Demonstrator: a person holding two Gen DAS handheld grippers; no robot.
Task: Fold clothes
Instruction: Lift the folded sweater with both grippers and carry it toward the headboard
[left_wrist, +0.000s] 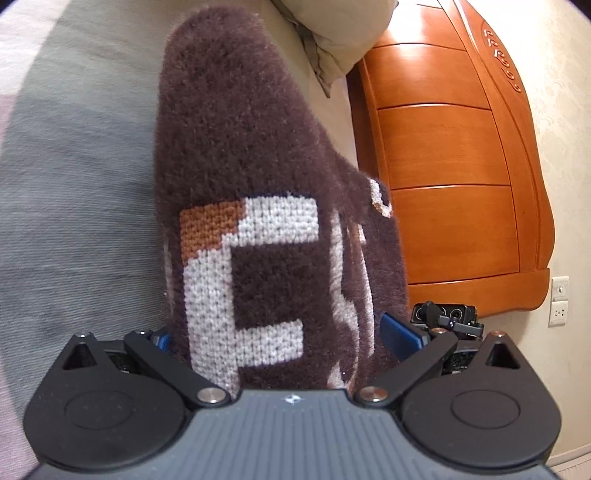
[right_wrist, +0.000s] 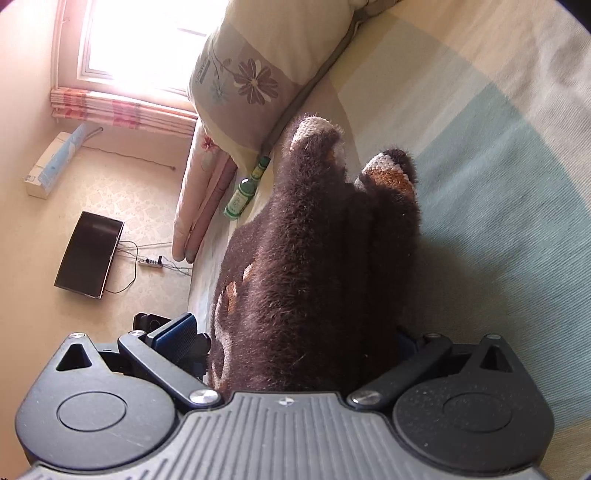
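L gripper (left_wrist: 275, 341) clamped on fuzzy brown sweater (left_wrist: 240, 147), blue pads (left_wrist: 400, 338) at 3 and 9 o'clock pressing bunched knit w/ white block letter and an orange patch. Sweater hanging from grip, draping toward 12 o'clock over striped bedsheet (left_wrist: 74, 184). Wooden headboard (left_wrist: 443, 147) at 2 o'clock, pillow (left_wrist: 332, 33) at 12.

R gripper (right_wrist: 295, 343) also pinching sweater (right_wrist: 314, 240); left pad (right_wrist: 177, 334) visible, right pad mostly buried in fabric, so prob. closed tight. Cuffs w/ white and orange trim at 12 o'clock, near floral pillow (right_wrist: 251, 74). Green bottle (right_wrist: 245, 188) at 11 o'clock, lying on bedsheet (right_wrist: 498, 147) just beside sweater. Dark flat screen (right_wrist: 88, 254) on floor at 9 o'clock, window (right_wrist: 140, 40) at 11.
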